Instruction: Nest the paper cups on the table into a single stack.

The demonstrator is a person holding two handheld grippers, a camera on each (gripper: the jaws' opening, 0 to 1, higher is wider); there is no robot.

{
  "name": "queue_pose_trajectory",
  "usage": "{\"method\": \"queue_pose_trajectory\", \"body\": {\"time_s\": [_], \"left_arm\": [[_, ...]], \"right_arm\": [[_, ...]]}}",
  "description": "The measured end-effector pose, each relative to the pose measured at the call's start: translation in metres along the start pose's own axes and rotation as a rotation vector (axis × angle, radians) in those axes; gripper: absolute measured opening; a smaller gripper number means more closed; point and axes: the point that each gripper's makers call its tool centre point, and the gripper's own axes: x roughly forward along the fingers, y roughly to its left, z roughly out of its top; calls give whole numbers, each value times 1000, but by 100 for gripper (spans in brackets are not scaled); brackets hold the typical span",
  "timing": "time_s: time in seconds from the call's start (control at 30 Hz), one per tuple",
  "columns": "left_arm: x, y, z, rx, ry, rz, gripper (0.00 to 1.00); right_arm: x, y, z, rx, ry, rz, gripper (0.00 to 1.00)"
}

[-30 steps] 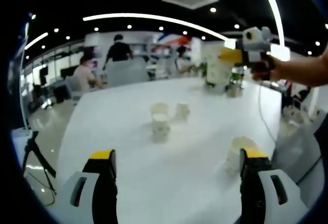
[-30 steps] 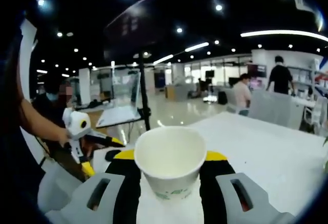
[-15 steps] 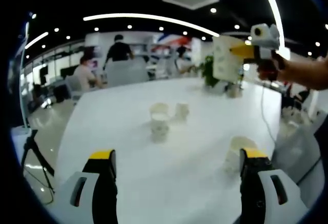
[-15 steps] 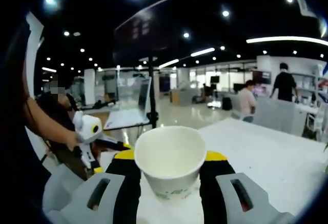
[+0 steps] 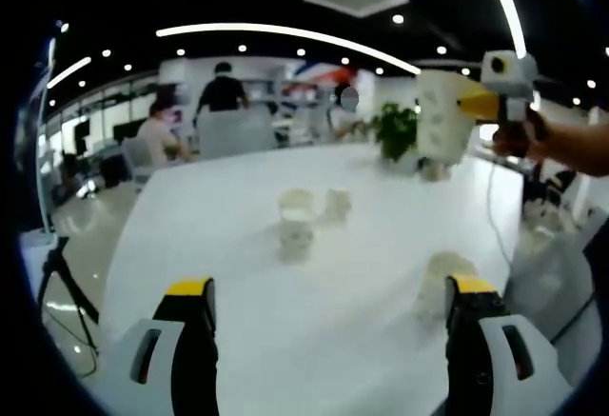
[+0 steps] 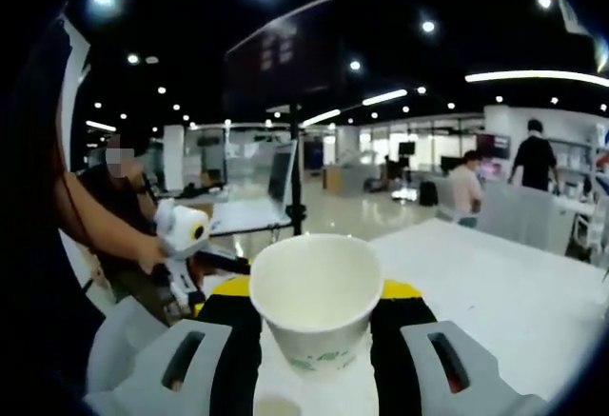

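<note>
Right claw point(image 6: 315, 326) clenched on one paper cup point(image 6: 315, 302), upright, mouth up, held above white bench point(image 5: 362, 216); left claw point(image 5: 328, 340) released, empty; three cups on bench: stacked cup point(image 5: 297, 218), small cup point(image 5: 337, 206), near cup point(image 5: 440, 283)

left gripper view: low, facing across table point(image 5: 238, 273) | right gripper view: raised, opposite way | shared: table

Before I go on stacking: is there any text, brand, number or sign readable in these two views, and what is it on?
None can be read.
White paper cup held in the right gripper: a green print near its base, too blurred to read.
Dark hanging panel: faint light marks, too small to read.
</note>
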Motion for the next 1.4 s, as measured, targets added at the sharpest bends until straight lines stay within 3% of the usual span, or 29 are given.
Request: {"method": "queue_pose_trajectory", "body": {"time_s": [0.63,0.97,1.4], "left_arm": [[2,-4,-4,-13,2,-4,98],[1,-2,-4,-19,2,0,98],[2,2,-7,-18,14,4,98]], "right_arm": [[-13,52,-18,7,15,56,41],[-18,64,-18,0,14,74,41],[-21,70,-32,-4,32,68,40]]}}
